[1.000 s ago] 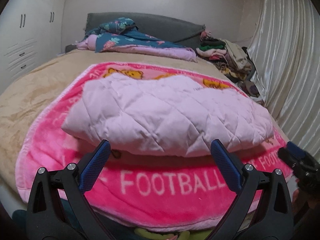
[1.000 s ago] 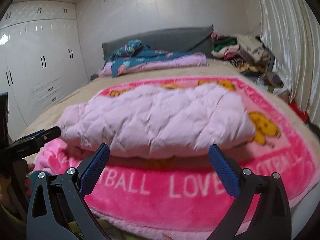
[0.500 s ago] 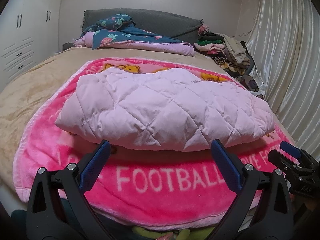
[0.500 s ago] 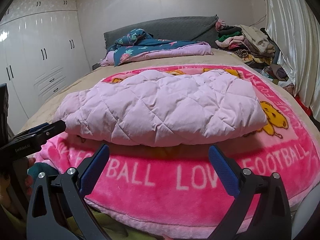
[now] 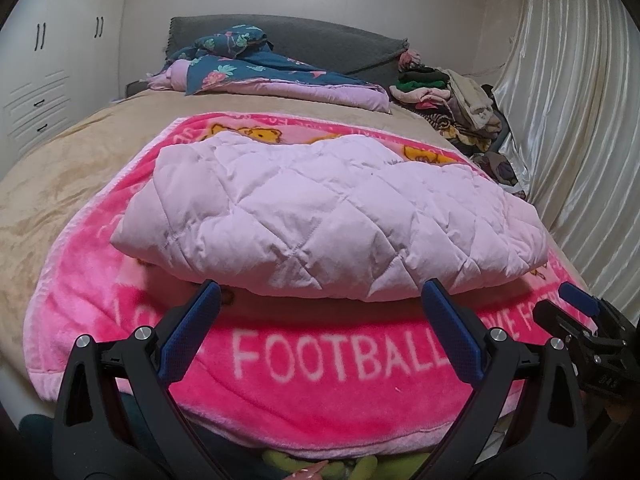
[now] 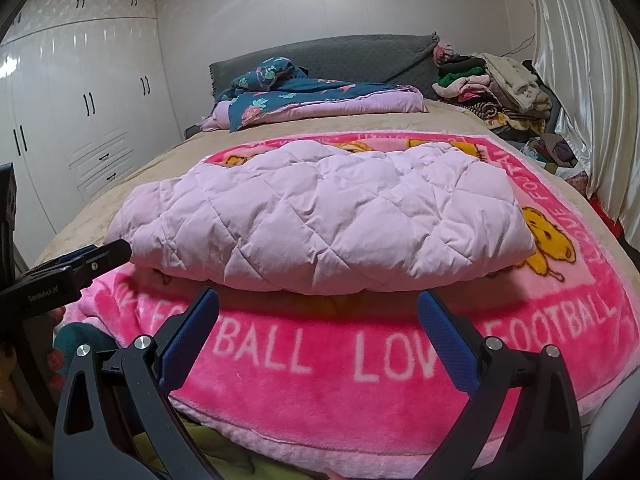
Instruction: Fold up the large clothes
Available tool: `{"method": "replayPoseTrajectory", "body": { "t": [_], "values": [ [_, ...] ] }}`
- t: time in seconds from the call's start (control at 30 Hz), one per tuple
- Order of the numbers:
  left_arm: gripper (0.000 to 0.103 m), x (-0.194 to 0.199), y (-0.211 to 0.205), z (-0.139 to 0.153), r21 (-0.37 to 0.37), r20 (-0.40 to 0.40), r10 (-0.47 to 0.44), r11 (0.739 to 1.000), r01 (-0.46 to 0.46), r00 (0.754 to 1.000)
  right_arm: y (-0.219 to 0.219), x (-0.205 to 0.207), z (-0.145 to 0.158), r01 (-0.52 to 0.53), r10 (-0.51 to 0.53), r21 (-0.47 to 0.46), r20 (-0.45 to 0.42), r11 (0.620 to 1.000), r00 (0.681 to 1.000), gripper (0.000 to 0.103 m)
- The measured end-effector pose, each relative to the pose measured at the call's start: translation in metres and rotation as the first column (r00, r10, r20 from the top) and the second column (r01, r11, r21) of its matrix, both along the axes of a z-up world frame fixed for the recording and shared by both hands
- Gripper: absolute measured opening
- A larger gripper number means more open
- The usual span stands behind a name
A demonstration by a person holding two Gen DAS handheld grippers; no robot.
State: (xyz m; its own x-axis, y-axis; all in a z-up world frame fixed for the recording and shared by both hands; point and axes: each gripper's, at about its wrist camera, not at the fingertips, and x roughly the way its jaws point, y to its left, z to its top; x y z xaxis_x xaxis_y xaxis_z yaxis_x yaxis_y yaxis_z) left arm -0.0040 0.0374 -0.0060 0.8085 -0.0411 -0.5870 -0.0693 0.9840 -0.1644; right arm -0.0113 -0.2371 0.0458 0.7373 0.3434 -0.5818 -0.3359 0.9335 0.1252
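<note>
Quilted pink jacket (image 5: 332,216) lies folded on the pink blanket (image 5: 320,364), and both grippers are released.

The jacket is a thick bundle in the middle of the blanket, which is spread on the bed (image 5: 72,168). The left gripper (image 5: 320,304) hangs near the front edge of the jacket with its jaws wide apart and holds nothing. The right gripper (image 6: 318,308) does the same, just before the jacket. A folded floral quilt (image 6: 312,98) lies at the headboard, and a pile of clothes (image 6: 492,88) is at the far right corner.
</note>
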Motion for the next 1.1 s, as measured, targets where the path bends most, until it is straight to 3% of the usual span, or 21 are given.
{"method": "replayPoseTrajectory", "body": {
  "t": [1.1],
  "values": [
    [0.094, -0.0025, 0.0017, 0.001, 0.022, -0.016, 0.007, 1.0, -0.007, 1.0, 0.0014, -0.0019, 0.0007, -0.013, 0.013, 0.004, 0.003, 1.0, 1.0, 0.099]
  ]
}}
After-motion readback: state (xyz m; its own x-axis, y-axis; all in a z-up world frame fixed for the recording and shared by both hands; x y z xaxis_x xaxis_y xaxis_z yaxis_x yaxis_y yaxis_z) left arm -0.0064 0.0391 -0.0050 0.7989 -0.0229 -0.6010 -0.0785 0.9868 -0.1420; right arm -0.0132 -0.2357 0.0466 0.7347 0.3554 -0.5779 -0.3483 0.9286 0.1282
